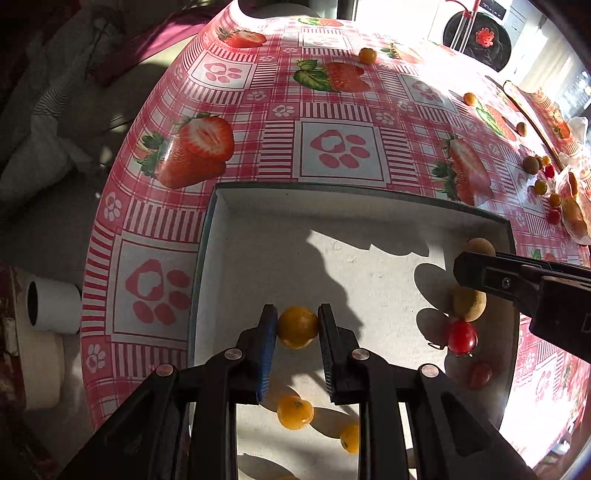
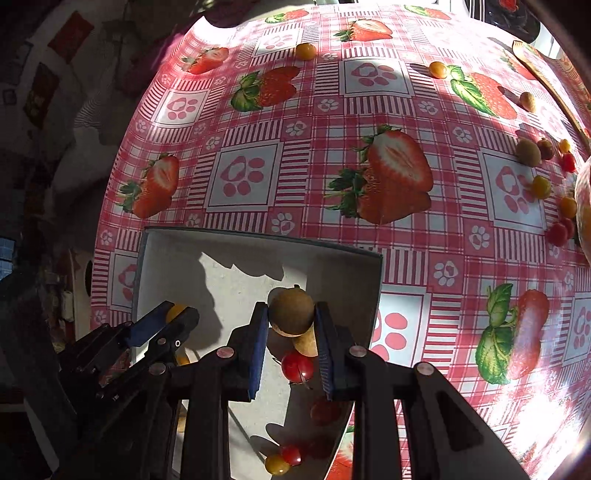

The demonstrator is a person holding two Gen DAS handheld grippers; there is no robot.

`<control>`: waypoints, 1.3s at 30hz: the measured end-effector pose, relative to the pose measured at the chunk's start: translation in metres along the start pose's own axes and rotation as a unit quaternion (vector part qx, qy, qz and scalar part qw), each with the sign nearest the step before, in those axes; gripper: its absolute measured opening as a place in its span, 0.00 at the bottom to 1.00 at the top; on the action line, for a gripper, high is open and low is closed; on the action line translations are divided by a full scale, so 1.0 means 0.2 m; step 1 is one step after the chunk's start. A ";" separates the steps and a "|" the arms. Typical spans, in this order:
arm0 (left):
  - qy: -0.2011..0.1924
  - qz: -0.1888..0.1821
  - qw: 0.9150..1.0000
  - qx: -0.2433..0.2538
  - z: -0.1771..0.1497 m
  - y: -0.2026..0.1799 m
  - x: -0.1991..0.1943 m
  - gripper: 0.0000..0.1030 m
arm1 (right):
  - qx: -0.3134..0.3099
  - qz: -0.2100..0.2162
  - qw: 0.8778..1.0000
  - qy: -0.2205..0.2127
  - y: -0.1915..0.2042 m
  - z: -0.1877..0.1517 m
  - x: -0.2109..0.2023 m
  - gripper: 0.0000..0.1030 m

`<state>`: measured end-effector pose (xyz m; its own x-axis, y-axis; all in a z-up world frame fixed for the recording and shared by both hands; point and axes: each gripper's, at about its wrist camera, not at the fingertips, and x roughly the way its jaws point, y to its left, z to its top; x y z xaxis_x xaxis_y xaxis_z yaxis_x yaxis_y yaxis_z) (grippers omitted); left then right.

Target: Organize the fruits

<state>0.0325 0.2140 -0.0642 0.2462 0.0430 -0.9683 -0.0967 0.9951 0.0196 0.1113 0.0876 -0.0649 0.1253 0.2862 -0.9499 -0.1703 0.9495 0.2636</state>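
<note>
**Both grippers over the tray, each holding a fruit**

Surface: we're working on a table with a red-and-white checked tablecloth (image 1: pixel 343 92), printed with strawberries and paw prints, in hard sunlight with strong shadows. Left of the table edge, lower down, sits a white paper roll (image 1: pixel 53 306). Room beyond is dim; rumpled fabric shows at upper left. A dark round panel with a red flower (image 1: pixel 480 35) is at far back.

Container: a shallow white tray (image 1: pixel 221 229) with a dark rim sits at the near edge of the table. Inside, in the left wrist view, we see two yellow-orange fruits (image 1: pixel 295 411) near our left gripper, plus a brown fruit (image 1: pixel 469 302) touching a red cherry tomato (image 1: pixel 461 336) on the right side. Another red one (image 1: pixel 480 374) lies in shadow by the rim.

Left gripper (image 1: pixel 297 326): jaws clamped on a yellow-orange fruit (image 1: pixel 297 326), above the tray floor.

Right gripper (image 2: pixel 290 314): jaws closed around a brown round fruit (image 2: pixel 290 310), over the tray's right part.

Loose fruits (image 2: pixel 539 162) remain on the cloth at far right, clustered; three single ones (image 2: pixel 306 51) lie well apart near the back.
</note>
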 end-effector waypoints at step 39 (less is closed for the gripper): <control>-0.020 0.010 1.000 0.012 -0.18 0.02 -0.30 0.98 | -0.006 -0.038 0.999 -0.005 -0.04 -0.24 -0.31 0.66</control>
<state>-0.0165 0.2114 -0.0153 0.2828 0.0653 -0.9570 -0.0794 0.9959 0.0445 0.0584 0.0566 -0.0152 0.1490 0.2152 -0.9651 -0.1710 0.9669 0.1892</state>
